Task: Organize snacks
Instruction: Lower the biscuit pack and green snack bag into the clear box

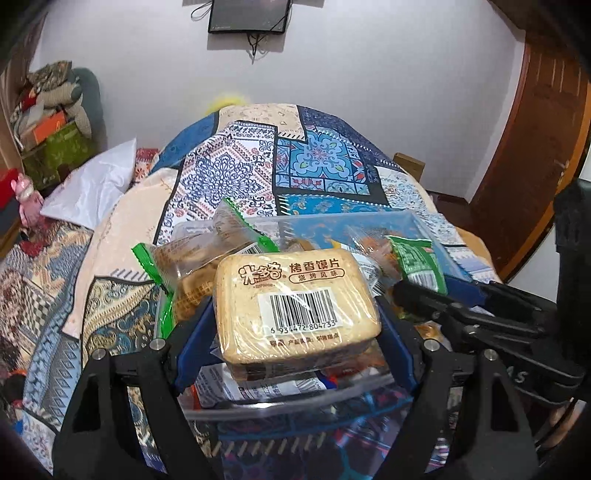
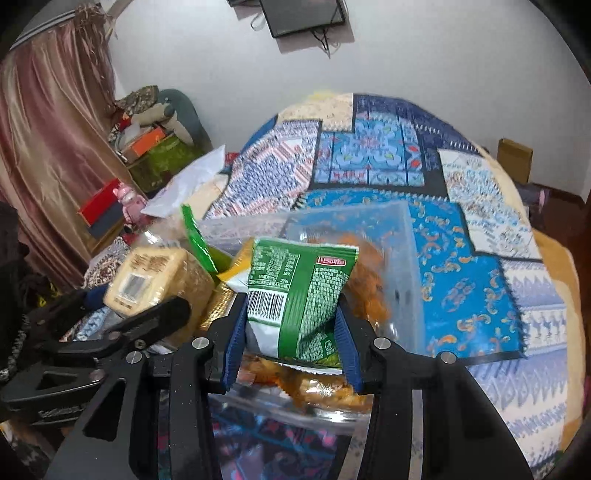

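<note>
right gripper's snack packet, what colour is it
Green with a white panel and barcode; the snack packet shows best in the right wrist view.

The wall screen is cut off by the frame's top edge; snacks beneath the biscuit pack lie mostly hidden.

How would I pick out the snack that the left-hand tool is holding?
Find the patterned tablecloth, then the clear plastic bin of snacks on it. Over the bin, the left gripper clamps a tan biscuit pack: the only rectangular block with a white barcode label, unlike the green-edged packets around it.
</note>
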Demonstrator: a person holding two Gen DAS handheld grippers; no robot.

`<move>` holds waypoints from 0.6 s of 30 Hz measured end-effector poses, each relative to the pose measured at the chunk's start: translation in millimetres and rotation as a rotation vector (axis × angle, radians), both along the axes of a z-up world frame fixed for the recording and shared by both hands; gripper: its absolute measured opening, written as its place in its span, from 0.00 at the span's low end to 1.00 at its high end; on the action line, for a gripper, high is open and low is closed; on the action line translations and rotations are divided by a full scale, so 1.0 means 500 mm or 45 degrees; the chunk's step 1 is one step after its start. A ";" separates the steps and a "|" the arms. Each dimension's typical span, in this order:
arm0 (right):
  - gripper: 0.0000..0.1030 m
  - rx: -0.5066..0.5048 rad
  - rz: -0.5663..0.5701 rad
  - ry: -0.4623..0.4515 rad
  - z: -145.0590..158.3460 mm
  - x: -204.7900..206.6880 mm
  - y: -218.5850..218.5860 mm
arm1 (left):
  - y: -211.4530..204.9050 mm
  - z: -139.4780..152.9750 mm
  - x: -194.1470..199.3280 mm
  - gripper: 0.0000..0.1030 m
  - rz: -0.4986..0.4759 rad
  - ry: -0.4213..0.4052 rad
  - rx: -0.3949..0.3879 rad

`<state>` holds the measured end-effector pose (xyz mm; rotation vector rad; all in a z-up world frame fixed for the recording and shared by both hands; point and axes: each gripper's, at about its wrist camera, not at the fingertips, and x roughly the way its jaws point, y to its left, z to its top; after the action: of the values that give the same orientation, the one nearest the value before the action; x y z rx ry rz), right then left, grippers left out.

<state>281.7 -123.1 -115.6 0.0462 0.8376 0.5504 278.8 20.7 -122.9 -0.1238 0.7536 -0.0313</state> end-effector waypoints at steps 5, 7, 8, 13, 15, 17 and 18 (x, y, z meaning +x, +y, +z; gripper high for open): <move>0.41 -0.051 0.014 -0.002 -0.008 -0.010 -0.004 | 0.001 -0.005 0.007 0.81 -0.015 0.007 -0.001; 0.42 -0.067 0.002 0.002 -0.008 -0.016 -0.008 | 0.005 -0.008 0.009 0.82 -0.009 0.023 -0.021; 0.42 -0.086 -0.002 0.002 -0.008 -0.020 -0.009 | 0.006 -0.008 0.009 0.82 -0.009 0.028 -0.030; 0.52 -0.119 -0.003 -0.009 0.003 -0.042 -0.021 | 0.009 -0.002 -0.004 0.84 -0.015 0.039 -0.063; 0.53 -0.108 -0.012 -0.015 0.012 -0.051 -0.030 | 0.010 0.007 -0.015 0.84 -0.026 0.027 -0.069; 0.53 -0.086 -0.018 -0.014 0.024 -0.060 -0.041 | 0.010 0.020 -0.029 0.84 -0.032 0.012 -0.073; 0.53 -0.079 -0.023 -0.018 0.031 -0.064 -0.045 | 0.009 0.029 -0.039 0.84 -0.035 -0.001 -0.076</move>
<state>249.5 -145.7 -100.0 -0.0070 0.8391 0.5072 259.3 25.2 -108.6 -0.1703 0.7538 -0.0803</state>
